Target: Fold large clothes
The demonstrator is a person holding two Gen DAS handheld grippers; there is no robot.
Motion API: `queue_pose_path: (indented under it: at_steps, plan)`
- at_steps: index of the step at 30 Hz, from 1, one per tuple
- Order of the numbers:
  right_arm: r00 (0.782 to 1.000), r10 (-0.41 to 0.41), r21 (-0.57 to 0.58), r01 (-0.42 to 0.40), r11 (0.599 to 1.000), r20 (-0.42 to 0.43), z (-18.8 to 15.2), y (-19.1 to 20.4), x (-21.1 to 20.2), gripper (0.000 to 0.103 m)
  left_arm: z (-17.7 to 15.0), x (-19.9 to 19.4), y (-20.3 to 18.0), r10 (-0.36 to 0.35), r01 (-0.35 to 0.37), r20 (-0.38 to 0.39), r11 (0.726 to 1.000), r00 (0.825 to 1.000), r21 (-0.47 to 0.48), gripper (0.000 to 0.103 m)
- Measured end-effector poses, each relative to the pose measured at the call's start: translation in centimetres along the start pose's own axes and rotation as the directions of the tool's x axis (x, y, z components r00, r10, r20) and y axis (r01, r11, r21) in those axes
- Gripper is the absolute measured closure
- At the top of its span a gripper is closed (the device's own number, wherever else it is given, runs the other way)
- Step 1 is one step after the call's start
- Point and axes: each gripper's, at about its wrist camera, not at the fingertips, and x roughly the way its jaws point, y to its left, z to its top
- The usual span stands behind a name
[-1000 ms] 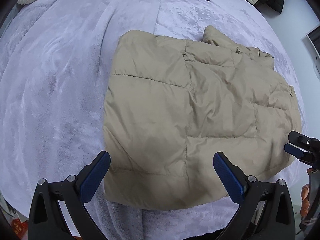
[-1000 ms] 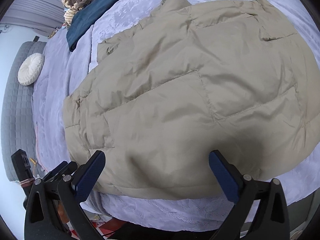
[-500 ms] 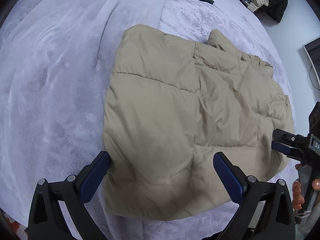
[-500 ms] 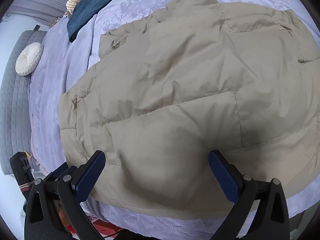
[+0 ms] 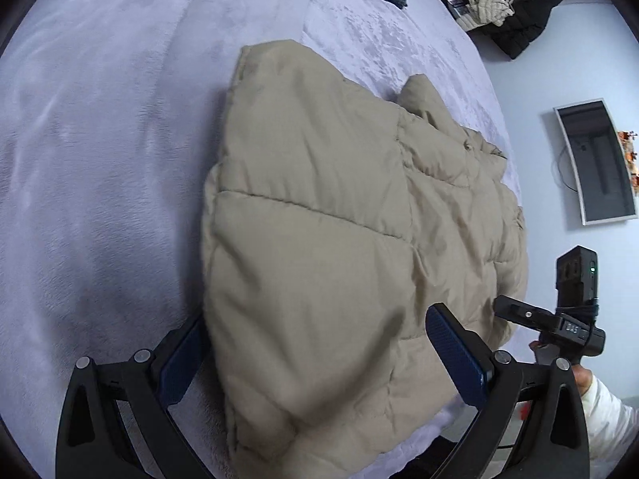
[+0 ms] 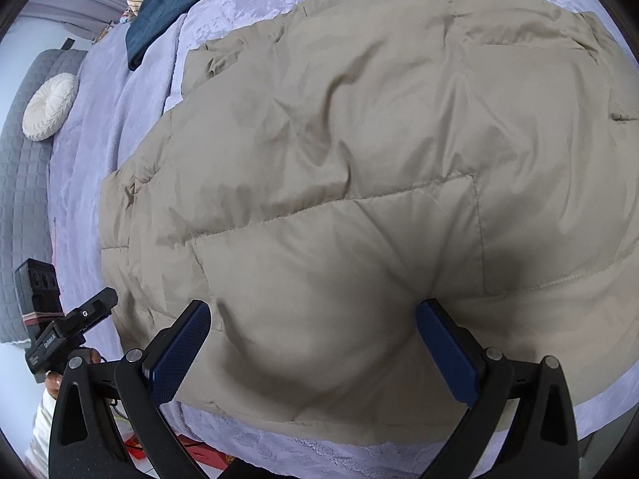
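Note:
A beige puffer jacket [image 5: 327,239] lies partly folded on the lilac bed cover [image 5: 100,159]; it also fills the right wrist view [image 6: 359,159]. My left gripper [image 5: 319,355] is open, its blue pads on either side of the jacket's near corner, right over the fabric. My right gripper [image 6: 315,343] is open too, low over the jacket's near edge, with fabric bulging between its pads. Neither is closed on the cloth. The right gripper also shows in the left wrist view [image 5: 507,307]; the left one shows in the right wrist view [image 6: 100,303].
Folded blue jeans [image 6: 175,4] lie at the far end of the bed. A round white cushion [image 6: 50,105] rests on a grey quilted headboard [image 6: 20,183]. Dark clothes [image 5: 515,16] are piled on the floor. The bed's near edge [image 6: 279,451] is just below the grippers.
Both grippers have moved forward and down onto the jacket's near edge. The jacket now fills more of each view. Both stay open.

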Motion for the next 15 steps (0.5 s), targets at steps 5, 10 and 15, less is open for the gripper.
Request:
queue_pose_path:
  at_steps: [5, 10, 15]
  plan:
    - [1.0, -0.016, -0.007, 0.015, 1.0, -0.011, 0.2, -0.1, 0.8, 0.0, 2.0, 3.1, 0.1, -0.025, 0.028, -0.068, 0.999, 0.997, 0.042, 0.0]
    - [0.999, -0.026, -0.018, 0.026, 0.999, -0.018, 0.4, -0.2, 1.1, 0.0, 2.8, 4.4, 0.5, -0.084, 0.089, -0.103, 0.995, 0.991, 0.047, 0.0]
    - [0.999, -0.029, -0.026, 0.029, 0.999, -0.018, 0.5, -0.3, 1.4, 0.0, 2.5, 4.5, -1.3, -0.144, 0.154, -0.122, 0.985, 0.982, 0.073, 0.0]
